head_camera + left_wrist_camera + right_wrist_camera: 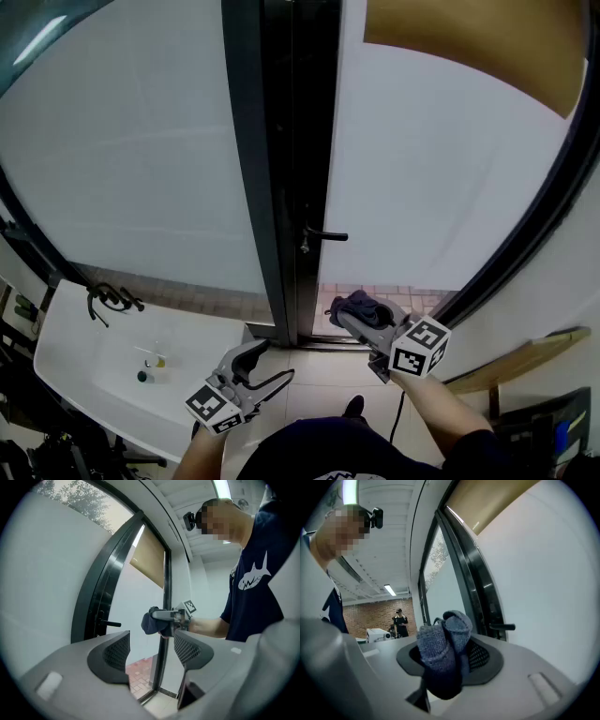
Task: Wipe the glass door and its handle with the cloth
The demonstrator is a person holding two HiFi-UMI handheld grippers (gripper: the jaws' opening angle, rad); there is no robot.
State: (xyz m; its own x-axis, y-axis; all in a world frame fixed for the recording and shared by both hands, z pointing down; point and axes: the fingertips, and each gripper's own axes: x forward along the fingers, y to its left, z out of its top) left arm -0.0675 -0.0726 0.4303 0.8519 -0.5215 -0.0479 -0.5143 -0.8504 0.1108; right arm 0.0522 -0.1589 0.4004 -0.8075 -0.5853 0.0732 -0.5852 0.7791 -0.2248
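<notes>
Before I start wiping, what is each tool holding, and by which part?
The right tool grips the blue cloth around its bunched middle, folds poking past the jaws. The left tool holds nothing, jaws apart.

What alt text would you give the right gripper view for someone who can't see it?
The right hand-held gripper is closed on a bunched blue-grey cloth. Behind it stand a dark door frame with a black lever handle and the pale glass door; a person in a dark shirt is at the left edge.
</notes>
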